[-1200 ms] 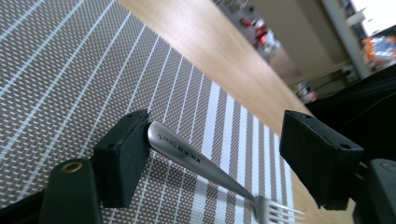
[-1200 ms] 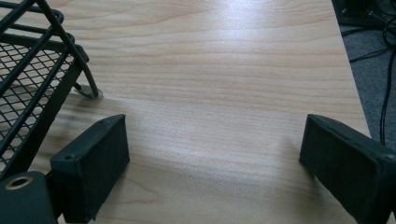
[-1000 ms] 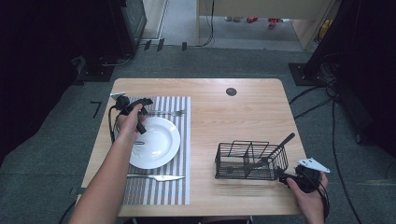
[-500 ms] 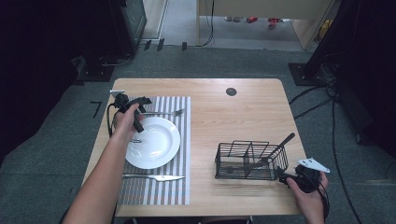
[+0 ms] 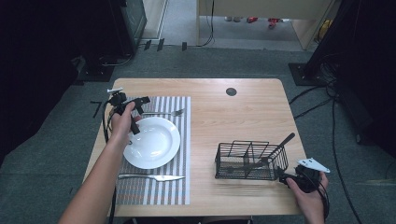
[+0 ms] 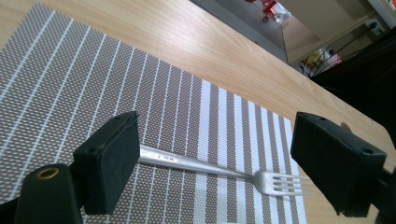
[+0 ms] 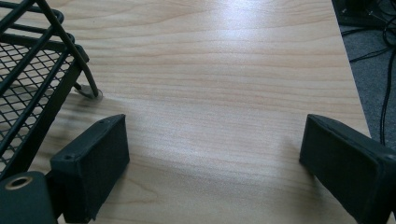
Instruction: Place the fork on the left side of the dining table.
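Currently the left gripper [image 5: 133,112] hovers near the far left corner of the surface [image 5: 233,116], its jaws spread wide over the fork [image 6: 219,169] — neither jaw touches it. That fork lies flat on the striped placemat [image 5: 182,140], along the mat's far edge, just beyond the white plate [image 5: 152,142]. A knife [image 5: 152,177] lies on the mat's near side. Close to the near right corner, the right gripper [image 7: 210,163] rests with jaws wide apart, holding nothing — just beside the black wire basket [image 5: 251,161].

Silver fork [image 6: 219,171] on grey/white striped mat [image 6: 93,93], black basket [image 5: 251,161].
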`<state>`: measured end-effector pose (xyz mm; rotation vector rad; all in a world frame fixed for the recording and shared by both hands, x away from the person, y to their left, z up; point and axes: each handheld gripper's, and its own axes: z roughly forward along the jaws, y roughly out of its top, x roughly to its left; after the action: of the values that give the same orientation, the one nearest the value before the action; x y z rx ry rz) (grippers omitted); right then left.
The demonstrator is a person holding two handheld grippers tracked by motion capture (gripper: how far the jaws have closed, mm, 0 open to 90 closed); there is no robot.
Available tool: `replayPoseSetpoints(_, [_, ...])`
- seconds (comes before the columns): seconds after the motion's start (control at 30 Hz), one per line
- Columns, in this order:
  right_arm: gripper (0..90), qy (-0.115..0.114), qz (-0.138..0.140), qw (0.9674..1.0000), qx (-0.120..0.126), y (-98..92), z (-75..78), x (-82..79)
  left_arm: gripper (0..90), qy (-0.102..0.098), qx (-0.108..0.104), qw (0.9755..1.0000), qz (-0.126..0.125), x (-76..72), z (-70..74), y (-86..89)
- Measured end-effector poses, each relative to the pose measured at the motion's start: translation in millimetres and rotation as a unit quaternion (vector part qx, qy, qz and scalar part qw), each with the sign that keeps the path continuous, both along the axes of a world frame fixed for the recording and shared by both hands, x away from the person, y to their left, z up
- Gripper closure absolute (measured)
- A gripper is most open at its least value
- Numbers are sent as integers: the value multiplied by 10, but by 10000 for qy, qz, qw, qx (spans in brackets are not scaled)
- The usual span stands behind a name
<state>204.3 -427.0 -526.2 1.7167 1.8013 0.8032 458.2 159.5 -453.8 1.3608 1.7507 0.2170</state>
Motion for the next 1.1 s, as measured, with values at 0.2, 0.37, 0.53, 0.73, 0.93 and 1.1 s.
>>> replayPoseSetpoints(0.2, [77,1,1,10000,-2,0,0,0,161,-337,318,9988,-182,-175,142,-14])
replayPoseSetpoints(0.37, [77,1,1,10000,-3,0,0,0,161,-663,576,9953,-402,-357,285,-43])
replayPoseSetpoints(0.53, [77,2,0,10000,-2,0,0,0,161,-863,702,9922,-565,-499,377,-76])
replayPoseSetpoints(0.73, [77,0,-1,10000,-1,0,0,0,161,-1091,812,9871,-848,-764,469,-124])
replayPoseSetpoints(0.93, [77,2,-1,10000,-2,0,0,0,155,-1245,870,9836,-971,-953,510,-115])
replayPoseSetpoints(1.1, [77,4,-1,10000,-3,0,0,-1,155,-1343,906,9816,-1008,-1078,544,-76])
